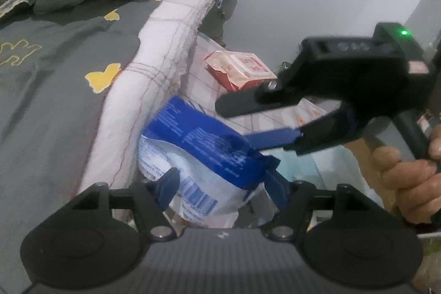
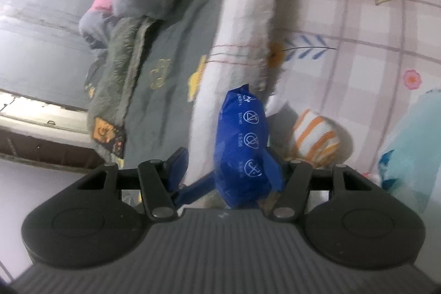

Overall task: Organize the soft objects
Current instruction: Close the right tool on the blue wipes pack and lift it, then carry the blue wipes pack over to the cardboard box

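L gripper (image 1: 222, 185) is clamping the blue-and-white pack (image 1: 198, 153), fingers pressed in on both sides near the lower end, so it's closed on the pack but only as far as the bulk allows. Pack is being held up off the checked sheet (image 1: 198, 73), just beside the bed edge w/ the white quilt (image 1: 154, 65).

R gripper (image 1: 248, 123) is hovering at the pack's upper right w/ fingers apart; in the L view its blue pad (image 1: 273, 138) is near or touching the blue band, can't tell which. In the R view the R gripper (image 2: 226, 170) is straddling the pack's blue end (image 2: 242, 145), right finger against it, left one clear — open, not gripping yet.

Handling, as a guess: pack is looking light, squashy, film wrapper slick and crinkly, prob. tissues or pads. It's going to deform under squeeze and may slide, so best hold is across the fat middle, not the loose gathered ends.

Red pack (image 1: 239, 68) is lying on the sheet farther back; striped roll (image 2: 314, 137) and teal bag (image 2: 413, 150) are sitting near, on the R side.
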The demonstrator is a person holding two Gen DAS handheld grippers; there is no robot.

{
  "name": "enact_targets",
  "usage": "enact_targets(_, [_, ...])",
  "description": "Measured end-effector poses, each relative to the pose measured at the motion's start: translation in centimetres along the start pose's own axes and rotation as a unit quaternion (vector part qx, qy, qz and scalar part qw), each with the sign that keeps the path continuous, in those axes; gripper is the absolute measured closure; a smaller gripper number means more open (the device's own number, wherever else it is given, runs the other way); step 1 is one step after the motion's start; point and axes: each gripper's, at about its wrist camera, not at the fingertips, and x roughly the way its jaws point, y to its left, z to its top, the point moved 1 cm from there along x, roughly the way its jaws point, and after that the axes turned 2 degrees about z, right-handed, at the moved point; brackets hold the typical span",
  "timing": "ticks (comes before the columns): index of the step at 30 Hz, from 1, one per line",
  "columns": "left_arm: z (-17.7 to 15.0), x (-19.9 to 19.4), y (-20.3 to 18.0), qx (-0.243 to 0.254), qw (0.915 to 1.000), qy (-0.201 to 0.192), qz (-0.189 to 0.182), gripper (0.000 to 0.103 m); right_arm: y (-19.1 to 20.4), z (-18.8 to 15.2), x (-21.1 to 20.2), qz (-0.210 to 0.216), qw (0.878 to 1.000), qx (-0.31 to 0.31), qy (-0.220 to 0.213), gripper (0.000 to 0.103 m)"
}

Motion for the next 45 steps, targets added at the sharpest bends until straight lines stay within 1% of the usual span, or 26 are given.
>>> enact_targets(3, [-0.3,-0.7,0.3,-0.005,1.0000,0.006,0.001,0.033,1.1,-0.7,0.1,0.012,1.000,-0.010,0.003,0.044])
enact_targets(5, [-0.5,-1.6,0.4,-0.001,0.9999,0.005,-0.009,0.032,1.8,-1.2,0.5,0.025,1.000,-0.010,0.010,0.044])
enact_targets(6, [-0.7,-2.3,0.5,0.002,0.9999,0.005,-0.009,0.031,2.3,-1.4,0.9,0.035,0.999,-0.010,0.016,0.044])
enact_targets(10, [-1.6,-4.2,0.9,0.013,0.9999,0.003,-0.005,0.026,3.5,-2.4,2.3,0.050,0.998,-0.019,0.038,0.044])
enact_targets(16, [-2.5,-6.2,1.6,0.022,0.9995,-0.004,0.024,0.025,3.5,-3.7,6.3,0.068,0.993,-0.002,0.095,0.045])
enact_targets(18, [-2.3,-6.4,1.9,0.020,0.9991,-0.010,0.036,0.025,3.7,-3.6,6.5,0.072,0.993,-0.002,0.095,0.044])
enact_targets(20, [-1.9,-6.2,1.9,0.020,0.9987,-0.013,0.046,0.026,4.0,-3.0,5.5,0.077,0.994,-0.005,0.075,0.044])
enact_targets(22, [-1.4,-5.7,1.7,0.026,0.9981,-0.014,0.054,0.028,3.8,-2.3,3.7,0.068,0.997,-0.009,0.037,0.044])
enact_targets(23, [-1.1,-5.3,1.7,0.028,0.9979,-0.011,0.058,0.030,3.5,-1.9,2.9,0.057,0.998,-0.009,0.022,0.044])
enact_targets(24, [-0.8,-4.7,1.6,0.029,0.9978,-0.006,0.060,0.033,3.0,-1.6,2.3,0.038,0.999,-0.007,0.010,0.044])
enact_targets(26, [-0.5,-3.8,1.6,0.027,0.9979,0.005,0.058,0.039,1.8,-1.3,1.9,-0.001,1.000,0.003,0.004,0.044])
enact_targets(27, [-0.4,-3.1,1.6,0.026,0.9982,0.013,0.053,0.040,1.0,-1.3,2.2,-0.018,1.000,0.011,0.008,0.045])
enact_targets(30, [-0.1,-1.4,1.8,0.014,0.9973,0.042,0.059,0.044,-1.1,-1.3,3.6,-0.035,0.998,0.040,0.030,0.047])
enact_targets(31, [-0.1,-1.0,1.9,0.012,0.9968,0.046,0.064,0.046,-1.5,-1.4,4.1,-0.039,0.998,0.044,0.034,0.051])
enact_targets(32, [-0.1,-0.8,2.0,0.008,0.9963,0.050,0.069,0.047,-1.5,-1.2,4.3,-0.044,0.998,0.037,0.028,0.053])
enact_targets(34, [0.0,-0.5,2.3,0.003,0.9961,0.053,0.071,0.048,-1.3,-0.7,4.5,-0.050,0.998,0.034,0.024,0.053])
enact_targets(37, [-0.2,-0.2,2.8,-0.001,0.9955,0.057,0.075,0.055,-1.2,0.0,4.9,-0.066,0.997,0.034,0.026,0.052])
enact_targets(39, [-0.4,-0.2,2.8,0.005,0.9956,0.054,0.077,0.063,-0.9,0.2,5.4,-0.079,0.996,0.026,0.032,0.051])
enact_targets(40, [-0.5,-0.3,2.7,0.009,0.9956,0.050,0.079,0.065,-0.8,0.3,5.5,-0.083,0.996,0.022,0.036,0.051])
enact_targets(42, [-0.6,-0.7,2.7,0.010,0.9960,0.047,0.076,0.069,-0.6,0.4,5.8,-0.085,0.995,0.018,0.042,0.050])
enact_targets(45, [-0.5,-1.5,3.0,-0.003,0.9967,0.043,0.069,0.072,-0.1,0.6,5.8,-0.081,0.996,0.015,0.043,0.050])
